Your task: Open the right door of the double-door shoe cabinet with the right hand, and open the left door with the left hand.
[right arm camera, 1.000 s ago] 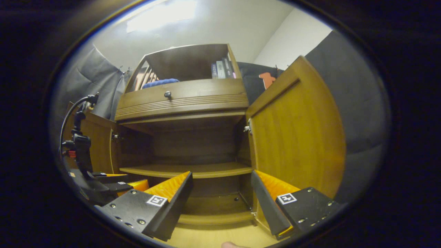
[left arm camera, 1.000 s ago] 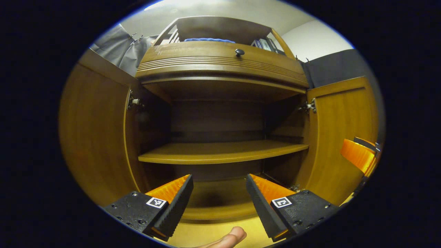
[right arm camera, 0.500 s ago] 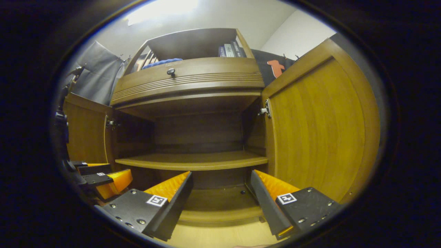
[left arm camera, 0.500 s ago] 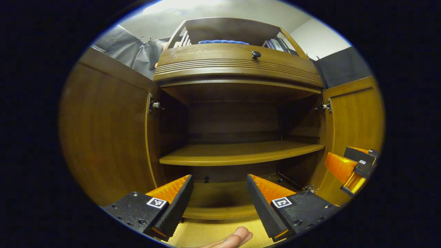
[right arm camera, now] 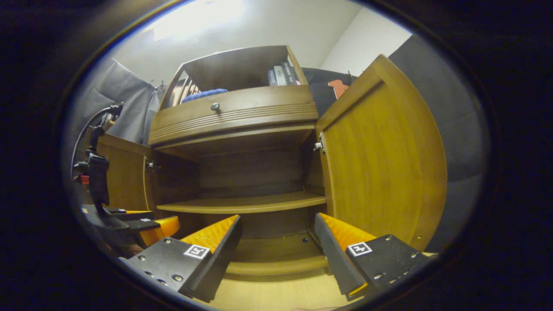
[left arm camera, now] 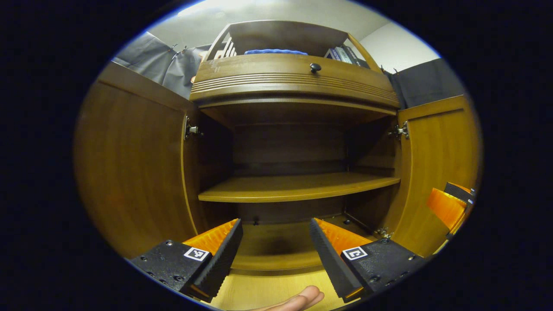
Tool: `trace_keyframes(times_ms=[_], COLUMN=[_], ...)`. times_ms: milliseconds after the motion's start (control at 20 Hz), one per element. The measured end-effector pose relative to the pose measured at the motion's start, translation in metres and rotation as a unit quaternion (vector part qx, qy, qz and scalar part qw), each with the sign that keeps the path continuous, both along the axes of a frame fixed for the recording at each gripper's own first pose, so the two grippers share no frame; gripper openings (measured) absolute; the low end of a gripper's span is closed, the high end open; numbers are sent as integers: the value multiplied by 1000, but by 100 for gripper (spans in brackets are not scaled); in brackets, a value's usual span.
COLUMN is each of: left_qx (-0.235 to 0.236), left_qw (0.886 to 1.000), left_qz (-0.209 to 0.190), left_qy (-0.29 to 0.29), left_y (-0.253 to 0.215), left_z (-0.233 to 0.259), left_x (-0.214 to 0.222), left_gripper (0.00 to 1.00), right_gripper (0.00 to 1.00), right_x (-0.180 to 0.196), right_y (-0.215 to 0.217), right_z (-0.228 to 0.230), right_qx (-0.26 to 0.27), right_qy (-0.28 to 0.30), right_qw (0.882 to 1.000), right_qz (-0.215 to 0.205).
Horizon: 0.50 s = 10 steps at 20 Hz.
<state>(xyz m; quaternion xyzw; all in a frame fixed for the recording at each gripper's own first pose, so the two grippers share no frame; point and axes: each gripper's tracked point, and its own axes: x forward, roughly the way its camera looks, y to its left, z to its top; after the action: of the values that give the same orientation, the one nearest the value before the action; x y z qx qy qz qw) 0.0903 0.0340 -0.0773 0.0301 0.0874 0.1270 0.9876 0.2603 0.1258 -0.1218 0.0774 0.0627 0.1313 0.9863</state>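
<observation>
The wooden shoe cabinet stands in front of me with both doors swung wide. Its left door fills the left of the left gripper view, and the right door hangs open at that view's right. In the right gripper view the right door is close on the right and the left door is farther off. My left gripper is open, holding nothing, in front of the bare inner shelf. My right gripper is open too, also holding nothing. Each view catches the other gripper at its edge, the right gripper and the left gripper.
Above the doors runs a drawer front with a dark knob. An open top compartment holds a blue cloth and some books. A fingertip shows at the bottom edge. Light wooden floor lies before the cabinet.
Both grippers have drifted slightly in front of the open cabinet, and the right one has backed off a little from the right door. The doors stay open and both grippers stay open.
</observation>
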Motion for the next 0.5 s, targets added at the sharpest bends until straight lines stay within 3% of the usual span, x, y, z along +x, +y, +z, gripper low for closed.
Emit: trace_keyframes(times_ms=[150, 350, 500], left_qx=[-1, 23, 38], left_qw=[1000, 998, 997], left_qz=[-7, -51, -48], left_qy=[-19, -38, -44], left_y=[-13, -45, -50], left_z=[10, 20, 23], left_x=[-11, -24, -31], left_gripper=[94, 94, 96], right_gripper=[100, 100, 100], right_x=[-17, -39, -51], right_y=[-13, -20, -28], right_z=[7, 15, 18], right_qx=[-11, -12, -15], right_qy=[-3, -7, -15], right_qw=[1000, 1000, 1000], right_qz=[-2, 7, 11])
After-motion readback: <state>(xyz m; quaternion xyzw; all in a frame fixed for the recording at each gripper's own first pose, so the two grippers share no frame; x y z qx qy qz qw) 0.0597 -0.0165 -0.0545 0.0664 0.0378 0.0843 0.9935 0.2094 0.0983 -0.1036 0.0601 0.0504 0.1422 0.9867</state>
